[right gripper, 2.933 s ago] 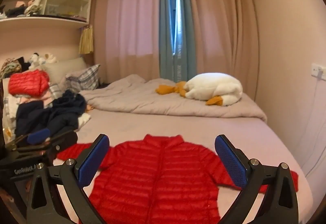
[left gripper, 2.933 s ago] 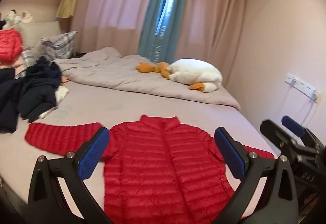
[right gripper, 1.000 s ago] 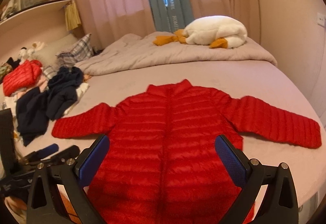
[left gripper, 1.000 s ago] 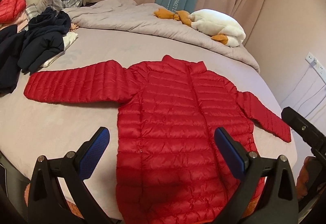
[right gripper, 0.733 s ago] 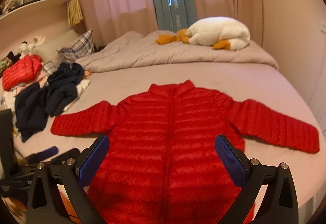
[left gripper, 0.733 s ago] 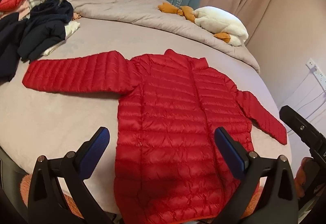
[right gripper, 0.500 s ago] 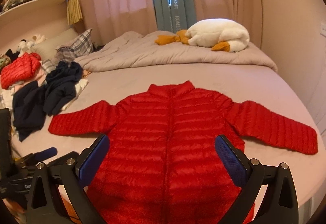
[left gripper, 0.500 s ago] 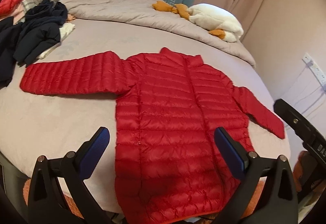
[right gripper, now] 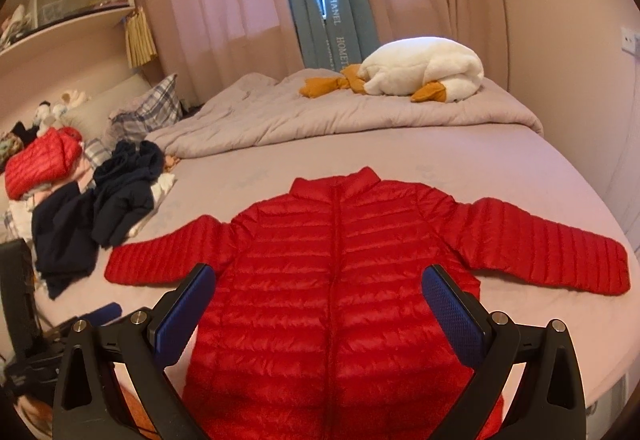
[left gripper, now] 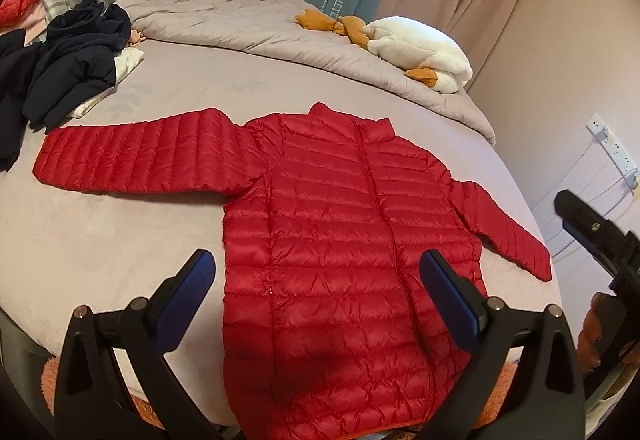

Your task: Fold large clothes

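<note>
A red quilted puffer jacket [left gripper: 332, 240] lies flat and zipped on the bed, collar toward the far side, both sleeves spread out sideways. It also shows in the right wrist view [right gripper: 332, 280]. My left gripper [left gripper: 320, 300] is open and empty, held above the jacket's lower body near the hem. My right gripper [right gripper: 320, 308] is open and empty, also above the lower body. The right gripper's black body shows at the right edge of the left wrist view [left gripper: 600, 240].
A pile of dark navy clothes [left gripper: 68, 64] lies at the bed's left. A folded red jacket [right gripper: 40, 160] sits on a stack beyond it. A rumpled grey duvet [right gripper: 320, 116] and a white plush goose [right gripper: 424, 66] lie at the far side. A wall with sockets [left gripper: 612, 148] is at the right.
Both grippers rose and tilted down since 2.9 s ago, bringing the whole jacket into view. In the last second they only drifted slightly. The jacket has not moved.
</note>
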`<state>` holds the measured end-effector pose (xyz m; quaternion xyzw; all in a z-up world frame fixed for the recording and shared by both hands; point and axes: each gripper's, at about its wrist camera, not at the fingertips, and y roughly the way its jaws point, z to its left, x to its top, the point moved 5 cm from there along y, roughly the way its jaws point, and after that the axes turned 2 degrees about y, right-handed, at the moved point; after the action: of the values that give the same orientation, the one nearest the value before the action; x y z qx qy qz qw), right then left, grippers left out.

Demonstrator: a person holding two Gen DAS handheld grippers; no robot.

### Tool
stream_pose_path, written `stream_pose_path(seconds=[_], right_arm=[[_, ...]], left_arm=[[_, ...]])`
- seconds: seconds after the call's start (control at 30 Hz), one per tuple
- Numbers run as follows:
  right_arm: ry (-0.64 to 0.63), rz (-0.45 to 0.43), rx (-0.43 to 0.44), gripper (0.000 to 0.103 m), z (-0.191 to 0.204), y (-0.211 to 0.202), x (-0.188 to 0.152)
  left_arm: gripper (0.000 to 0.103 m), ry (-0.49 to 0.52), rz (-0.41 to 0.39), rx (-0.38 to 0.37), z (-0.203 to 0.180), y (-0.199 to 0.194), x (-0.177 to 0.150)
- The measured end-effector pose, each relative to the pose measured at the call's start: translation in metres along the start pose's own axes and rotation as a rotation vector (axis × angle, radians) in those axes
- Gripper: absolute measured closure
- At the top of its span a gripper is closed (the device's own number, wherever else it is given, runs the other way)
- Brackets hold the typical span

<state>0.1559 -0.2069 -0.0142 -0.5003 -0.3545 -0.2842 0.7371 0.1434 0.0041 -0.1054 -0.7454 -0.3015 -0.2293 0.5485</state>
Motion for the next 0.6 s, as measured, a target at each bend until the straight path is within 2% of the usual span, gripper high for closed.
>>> stream_pose_path(seconds=[0.23,0.37,0.5,0.6], right_arm=[[0.067,-0.037,-0.013,0.000,-0.023,-0.008,0.012],[0.145,-0.086,-0.042,0.000,-0.057,-0.017,0.022],[0.288,-0.143,-0.121,0.003,-0.113,-0.030,0.024],[0.375,-0.152,-0.241,0.007,-0.159,-0.033,0.019]], left_arm=[[0.001,-0.006,0.015,0.009,0.001,0.009,-0.003],[0.001,-0.014,0.047,0.026,0.004,0.026,-0.012],[0.001,-0.031,0.115,0.058,0.011,0.054,-0.029],[0.002,-0.049,0.149,0.064,0.015,0.072,-0.042]])
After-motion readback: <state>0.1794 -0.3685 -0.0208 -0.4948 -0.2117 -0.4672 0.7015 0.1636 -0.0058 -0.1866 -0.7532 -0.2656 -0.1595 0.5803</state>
